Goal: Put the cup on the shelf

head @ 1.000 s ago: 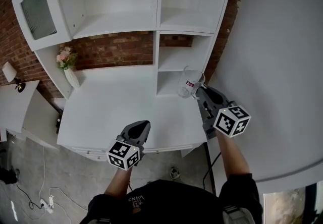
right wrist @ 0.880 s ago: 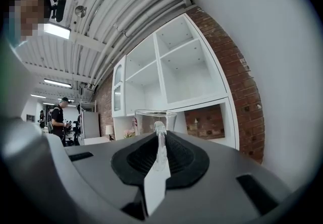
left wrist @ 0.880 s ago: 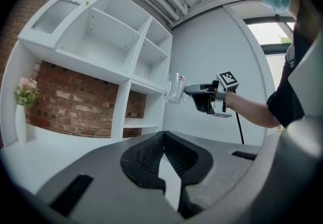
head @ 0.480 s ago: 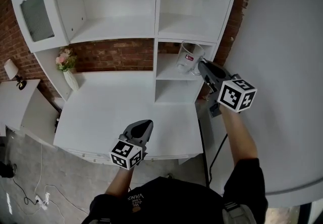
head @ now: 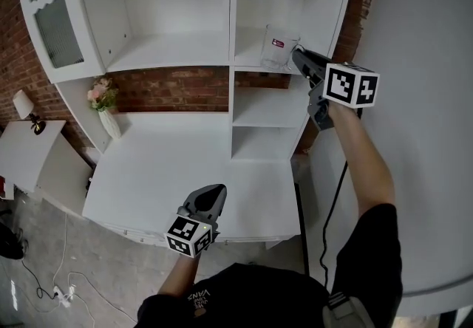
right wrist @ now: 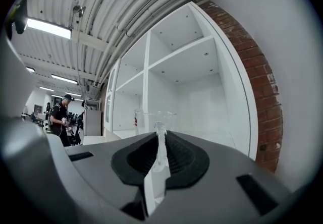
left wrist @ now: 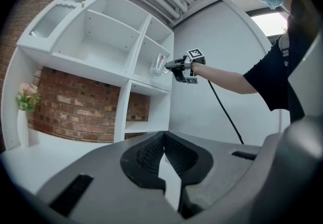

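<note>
**Right hand-held gripper.** The right hand-held gripper (head: 297,55) is raised at arm's length to the white shelf unit (head: 177,60). It points into the right-hand column of the unit. In the right gripper view its jaws stand almost together. They are clamped on the thin clear handle of the cup (head: 279,47), which runs upright between the two ribbed pads. No other object is between the pads.

**Cup.** The cup is a clear glass mug with a small red label on its wall.
- It stands upright, directly ahead of the right jaw tips, with its body on the far side of the handle from the gripper.
- It sits at the front edge of the upper board in the right-hand column, close to that column's right wall.
- The views do not show whether its base touches the board or hangs just above it.

**Left hand-held gripper.** The left hand-held gripper (head: 211,193) is held low, over the front edge of the white worktop (head: 162,164). It is well apart from the cup. In the left gripper view the jaw tips meet and nothing is between the pads, so it is closed and empty.

**Surroundings.** A white vase of pink flowers (head: 106,108) stands at the back left corner of the worktop, against the brick wall (head: 174,86).
</note>
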Demonstrator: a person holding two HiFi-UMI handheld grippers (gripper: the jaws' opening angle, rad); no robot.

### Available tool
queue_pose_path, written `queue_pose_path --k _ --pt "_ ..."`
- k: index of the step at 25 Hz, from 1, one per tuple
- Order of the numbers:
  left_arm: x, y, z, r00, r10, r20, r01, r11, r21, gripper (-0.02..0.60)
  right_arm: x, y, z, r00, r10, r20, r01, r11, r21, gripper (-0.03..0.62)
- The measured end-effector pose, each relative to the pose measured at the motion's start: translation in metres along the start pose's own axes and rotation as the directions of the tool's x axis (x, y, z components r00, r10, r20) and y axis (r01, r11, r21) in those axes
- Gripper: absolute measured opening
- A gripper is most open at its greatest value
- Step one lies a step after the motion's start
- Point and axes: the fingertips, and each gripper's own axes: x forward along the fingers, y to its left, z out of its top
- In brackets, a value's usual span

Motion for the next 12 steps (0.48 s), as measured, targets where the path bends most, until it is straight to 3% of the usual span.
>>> queue_pose_path --k 12 --pt "-0.003 0.012 -0.009 0.996 0.087 -0.012 -0.087 0.996 0.001 0.008 0.067 -0.033 0.003 0.991 -0.057 -0.122 0.046 0.995 -0.090 0.035"
